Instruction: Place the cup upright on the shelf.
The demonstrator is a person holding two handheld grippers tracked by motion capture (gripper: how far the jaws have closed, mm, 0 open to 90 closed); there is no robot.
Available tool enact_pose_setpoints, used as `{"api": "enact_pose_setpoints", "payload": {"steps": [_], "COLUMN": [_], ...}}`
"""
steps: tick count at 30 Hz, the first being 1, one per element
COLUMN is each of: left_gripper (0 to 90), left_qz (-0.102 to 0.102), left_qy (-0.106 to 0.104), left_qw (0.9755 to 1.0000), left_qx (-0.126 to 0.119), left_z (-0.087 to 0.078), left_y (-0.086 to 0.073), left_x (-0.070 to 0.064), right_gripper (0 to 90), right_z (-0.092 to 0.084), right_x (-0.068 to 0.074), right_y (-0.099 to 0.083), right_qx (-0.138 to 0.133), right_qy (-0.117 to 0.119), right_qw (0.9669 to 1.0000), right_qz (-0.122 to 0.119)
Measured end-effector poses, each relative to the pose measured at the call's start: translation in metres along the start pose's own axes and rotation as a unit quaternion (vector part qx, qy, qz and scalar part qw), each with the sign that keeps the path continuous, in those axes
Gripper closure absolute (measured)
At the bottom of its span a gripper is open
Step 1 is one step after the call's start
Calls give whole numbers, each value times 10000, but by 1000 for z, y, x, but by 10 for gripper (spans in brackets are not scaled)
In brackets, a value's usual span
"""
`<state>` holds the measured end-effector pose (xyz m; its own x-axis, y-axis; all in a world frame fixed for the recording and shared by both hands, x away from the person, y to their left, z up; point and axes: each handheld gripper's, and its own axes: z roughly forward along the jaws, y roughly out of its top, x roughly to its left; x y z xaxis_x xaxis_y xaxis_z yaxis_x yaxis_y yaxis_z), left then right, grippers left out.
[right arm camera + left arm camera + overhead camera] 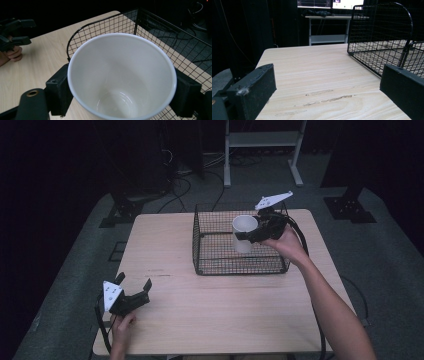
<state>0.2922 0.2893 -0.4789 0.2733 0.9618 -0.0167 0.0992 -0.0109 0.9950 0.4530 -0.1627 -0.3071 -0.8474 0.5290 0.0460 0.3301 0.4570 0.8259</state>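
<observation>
R gripper [252, 234] fingers clamped; L gripper [134, 287] fingers apart.

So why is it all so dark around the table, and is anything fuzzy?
High view: light falls on the wooden table, while the room behind stays almost black. Left gripper view: the near black fingers look soft; the wire basket is sharper. Right gripper view: the white cup looms large, evenly lit, no glare.

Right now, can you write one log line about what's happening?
right gripper: shut on white cup, held above wire basket | left gripper: open, nothing between jaws, low over table
</observation>
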Motion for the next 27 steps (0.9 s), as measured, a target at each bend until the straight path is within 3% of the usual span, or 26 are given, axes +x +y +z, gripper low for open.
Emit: {"api": "enact_pose_setpoints", "payload": {"steps": [14, 27], "left_gripper": [0, 0], "left_qz": [-24, -14], "left_qy": [-19, -18], "left_qw": [10000, 10000], "left_qx": [-14, -21], "left_z": [0, 0], "left_y": [0, 0], "left_x": [1, 0], "right_gripper": [193, 192], "right_z": [27, 52], "right_x": [-14, -25], "right_y": [10, 6], "right_qx": [87, -1], "right_qy": [-42, 153], "right_qw": [9999, 9994], "right_qz": [85, 307]}}
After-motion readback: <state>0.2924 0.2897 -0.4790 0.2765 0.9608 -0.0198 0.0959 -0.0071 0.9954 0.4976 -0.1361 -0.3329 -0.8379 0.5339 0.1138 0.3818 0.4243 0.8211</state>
